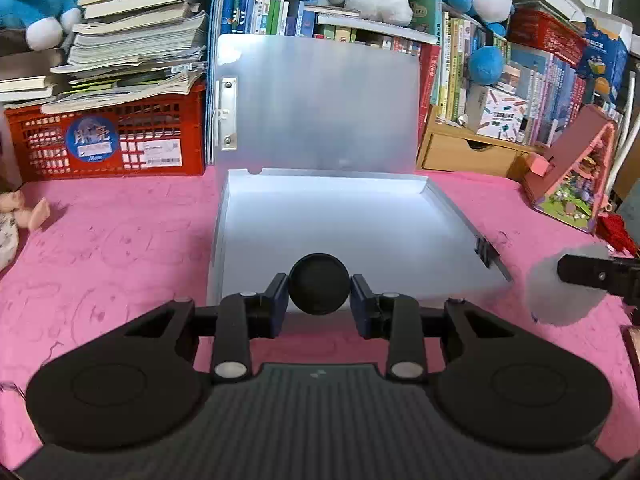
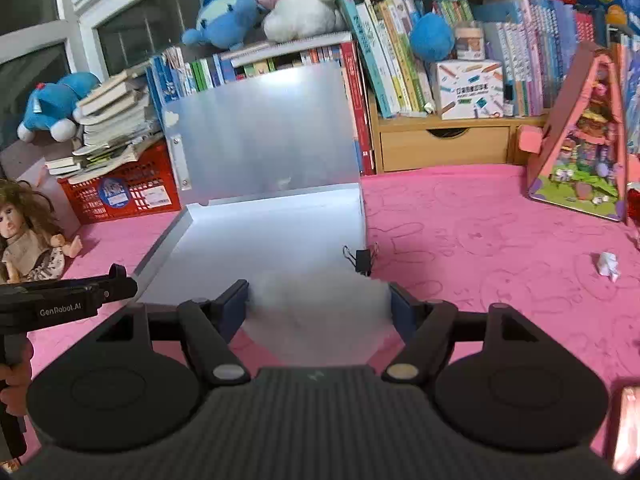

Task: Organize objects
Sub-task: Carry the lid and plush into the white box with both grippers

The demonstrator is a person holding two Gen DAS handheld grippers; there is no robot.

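Note:
A translucent plastic file box lies open on the pink cloth, its lid standing upright at the back. It also shows in the right wrist view. My left gripper is shut on a round black object, held just over the box's near edge. My right gripper is shut on a blurred greyish-white object, near the box's front right corner. That object shows in the left wrist view at the far right, with the right gripper's finger on it. A black binder clip sits on the box's right edge.
A red crate under stacked books stands at the back left. Shelved books and plush toys line the back. A wooden drawer unit and a pink toy house stand at the right. A doll lies left. A crumpled paper bit lies right.

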